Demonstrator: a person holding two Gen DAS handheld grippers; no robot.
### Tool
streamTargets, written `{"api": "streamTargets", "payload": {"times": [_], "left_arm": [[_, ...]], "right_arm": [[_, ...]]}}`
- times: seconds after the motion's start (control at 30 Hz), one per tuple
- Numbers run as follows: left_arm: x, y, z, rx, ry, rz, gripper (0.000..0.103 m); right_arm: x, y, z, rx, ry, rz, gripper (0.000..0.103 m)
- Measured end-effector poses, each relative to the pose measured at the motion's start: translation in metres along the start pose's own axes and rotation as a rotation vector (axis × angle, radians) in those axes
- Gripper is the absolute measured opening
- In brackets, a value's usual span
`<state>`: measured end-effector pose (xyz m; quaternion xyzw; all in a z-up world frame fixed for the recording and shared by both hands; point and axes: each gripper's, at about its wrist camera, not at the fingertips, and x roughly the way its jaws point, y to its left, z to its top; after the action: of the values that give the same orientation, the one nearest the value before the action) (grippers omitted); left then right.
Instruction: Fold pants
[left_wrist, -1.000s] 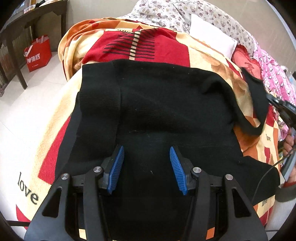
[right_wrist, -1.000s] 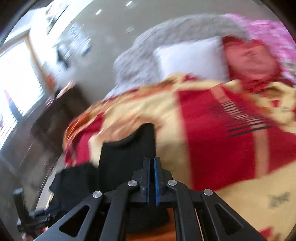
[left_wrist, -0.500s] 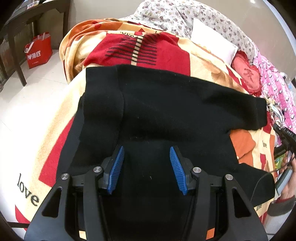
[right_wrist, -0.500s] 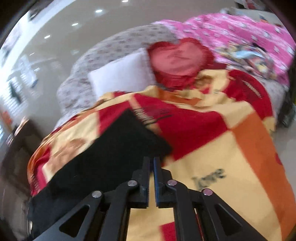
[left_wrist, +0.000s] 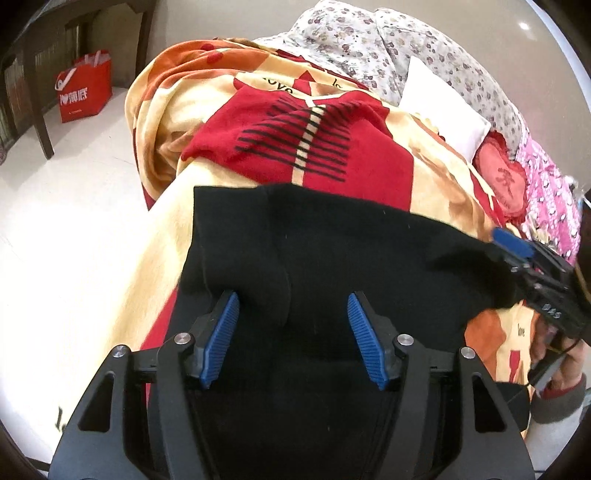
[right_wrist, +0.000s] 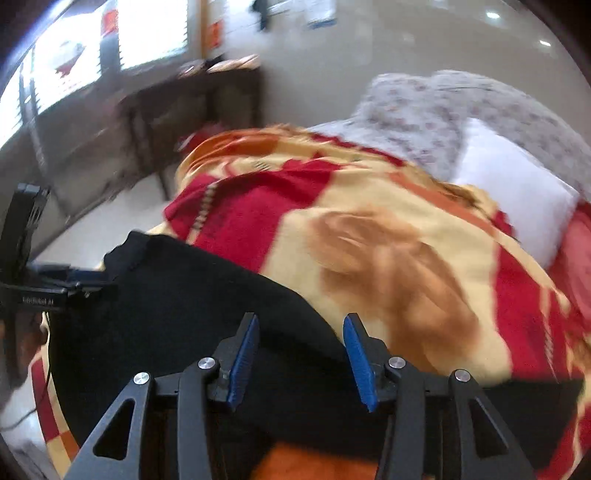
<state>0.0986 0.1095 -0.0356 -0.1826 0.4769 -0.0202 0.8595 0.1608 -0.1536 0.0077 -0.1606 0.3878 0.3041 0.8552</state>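
Observation:
The black pants (left_wrist: 369, 258) lie folded across a red and yellow blanket (left_wrist: 332, 155) on the bed. My left gripper (left_wrist: 291, 299) hovers over their near part. Its jaws are opening, and the cloth lies below the blue pads, not pinched. At the pants' right edge my right gripper (left_wrist: 517, 247) shows its blue pad tip. In the right wrist view, which is blurred, the right gripper (right_wrist: 301, 321) is over the pants (right_wrist: 184, 295). Its jaws are opening too, with nothing gripped. The left gripper (right_wrist: 55, 284) shows at the left edge.
A white pillow (left_wrist: 443, 114), a red heart cushion (left_wrist: 502, 177) and a floral quilt (left_wrist: 406, 48) lie at the head of the bed. On the pale floor to the left, a red bag (left_wrist: 85, 88) stands by a dark wooden table (right_wrist: 184, 107). A hand (left_wrist: 557, 365) holds the right gripper.
The right gripper, shut a second ago with a pant end lifted, has swung round and opened over the pants, which now lie flat. The left jaws have widened and the left gripper has shifted.

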Motion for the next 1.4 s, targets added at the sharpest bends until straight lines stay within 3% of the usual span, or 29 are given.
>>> {"api": "streamTargets", "payload": {"times": [0.2, 0.27, 0.3, 0.4, 0.57, 0.73, 0.8, 0.9, 1.0, 1.07, 1.13, 1.23, 1.4], "left_arm": [[0.013, 0.007, 0.009, 0.005, 0.013, 0.084, 0.062], [0.020, 0.009, 0.008, 0.000, 0.036, 0.090, 0.062], [0.022, 0.011, 0.007, -0.005, 0.039, 0.089, 0.062], [0.016, 0.013, 0.003, -0.009, 0.030, 0.087, 0.062], [-0.024, 0.033, -0.009, -0.083, -0.040, 0.034, 0.062], [-0.072, 0.062, -0.025, -0.165, -0.147, 0.023, 0.062], [-0.088, 0.074, -0.033, -0.198, -0.177, 0.026, 0.062], [-0.102, 0.084, -0.041, -0.208, -0.189, 0.036, 0.062], [-0.109, 0.083, -0.046, -0.195, -0.194, 0.058, 0.062], [-0.111, 0.079, -0.050, -0.177, -0.190, 0.062, 0.062], [-0.113, 0.070, -0.055, -0.153, -0.195, 0.057, 0.062], [-0.110, 0.051, -0.061, -0.088, -0.196, 0.062, 0.062], [-0.084, 0.011, -0.075, 0.028, -0.151, 0.059, 0.062]], "right_arm": [[0.046, -0.002, 0.003, -0.106, 0.150, -0.010, 0.047], [0.055, -0.002, -0.001, -0.126, 0.168, -0.032, 0.029], [0.057, 0.001, -0.004, -0.144, 0.158, -0.067, 0.011], [0.042, 0.008, -0.011, -0.119, 0.080, -0.092, 0.005], [-0.031, 0.023, -0.034, -0.069, -0.064, -0.080, 0.005], [-0.104, 0.059, -0.075, -0.120, -0.109, -0.053, 0.005], [-0.121, 0.078, -0.100, -0.151, -0.071, -0.046, 0.005], [-0.120, 0.102, -0.144, -0.121, 0.040, 0.062, 0.005], [-0.101, 0.121, -0.176, -0.165, 0.155, 0.001, 0.005], [-0.105, 0.129, -0.181, -0.180, 0.144, -0.015, 0.013], [-0.120, 0.128, -0.176, -0.127, 0.095, 0.018, 0.027], [-0.134, 0.109, -0.165, -0.017, 0.032, -0.005, 0.031], [-0.134, 0.024, -0.149, 0.330, -0.033, -0.231, 0.034]]}}
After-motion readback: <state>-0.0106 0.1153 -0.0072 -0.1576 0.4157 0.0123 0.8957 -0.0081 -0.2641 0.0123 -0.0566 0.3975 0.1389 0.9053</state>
